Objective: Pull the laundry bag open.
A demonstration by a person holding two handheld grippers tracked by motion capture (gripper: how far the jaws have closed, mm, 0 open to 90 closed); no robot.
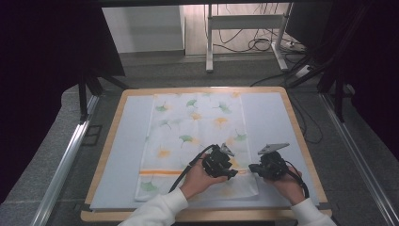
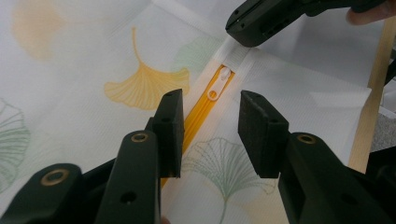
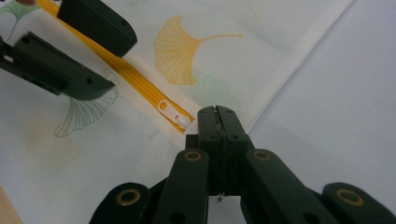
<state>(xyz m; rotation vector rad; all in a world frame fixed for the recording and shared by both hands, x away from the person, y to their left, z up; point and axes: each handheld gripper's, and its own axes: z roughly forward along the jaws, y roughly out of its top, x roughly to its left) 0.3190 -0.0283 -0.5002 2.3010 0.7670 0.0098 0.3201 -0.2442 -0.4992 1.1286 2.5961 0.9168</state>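
I pin the zipper's end [image 3: 205, 122] near the pillowcase's [image 1: 197, 122] near right corner in my right gripper's [image 3: 218, 114] clenched jaws, steadying it while my left gripper [image 2: 212, 119], jaws released, straddles the white pull tab [image 2: 215, 88].

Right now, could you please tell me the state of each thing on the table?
Pillowcase: spread flat on the table, zipper end nearest the person.
Zipper: closed, pull lying flat at its end.
Left tongs: open, straddling the zipper, not touching it.
Right tongs: shut, pinching the fabric beside the pull.
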